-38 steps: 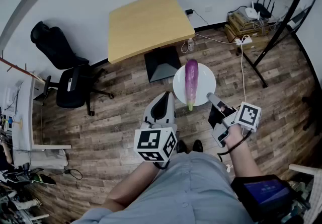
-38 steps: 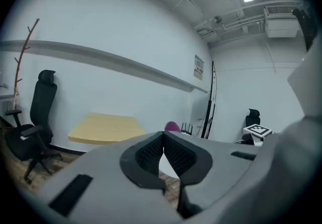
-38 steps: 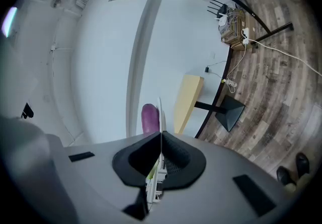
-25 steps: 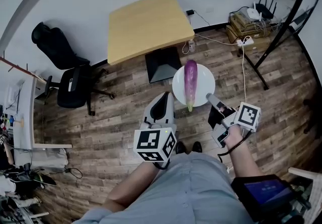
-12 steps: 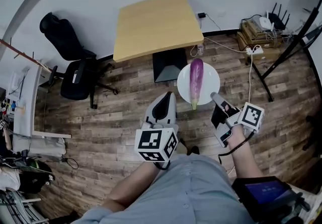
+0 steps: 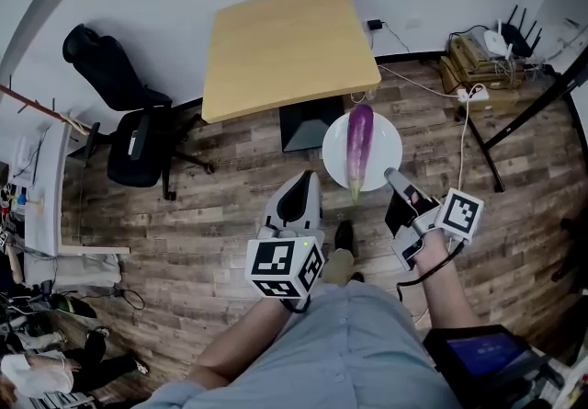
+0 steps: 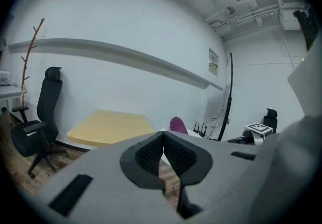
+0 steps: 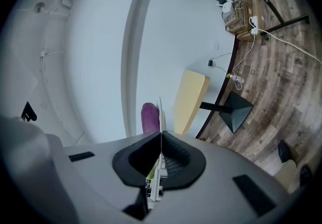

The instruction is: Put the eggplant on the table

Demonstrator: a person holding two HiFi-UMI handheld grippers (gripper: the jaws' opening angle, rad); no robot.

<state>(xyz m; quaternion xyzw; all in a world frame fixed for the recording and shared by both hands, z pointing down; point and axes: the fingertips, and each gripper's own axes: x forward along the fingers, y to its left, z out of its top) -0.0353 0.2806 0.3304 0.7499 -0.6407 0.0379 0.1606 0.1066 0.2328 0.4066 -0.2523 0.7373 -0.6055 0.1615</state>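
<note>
A purple eggplant point(image 6: 358, 146) lies on a white plate point(image 6: 334, 155) held in the air above the wood floor, just in front of the yellow table point(image 6: 285, 44). My right gripper point(image 6: 391, 178) is shut on the plate's near rim; in the right gripper view the plate's edge point(image 8: 160, 111) runs up between the closed jaws, with the eggplant point(image 8: 150, 117) behind it. My left gripper point(image 6: 310, 179) hangs to the plate's left, shut and holding nothing. The left gripper view shows its pads pressed together, the eggplant point(image 7: 177, 125) past them and the table point(image 7: 110, 125) further off.
The table's black base point(image 6: 308, 124) stands on the floor under its near edge. A black office chair point(image 6: 133, 145) is at the left. Routers, boxes and cables point(image 6: 487, 47) lie at the right beside a black stand's legs point(image 6: 537, 99). My shoe point(image 6: 343, 234) shows below the plate.
Both grippers and the plate with the eggplant have come nearer to the yellow table, which now looms larger. A foot has stepped forward into view. Both gripper states are unchanged.
</note>
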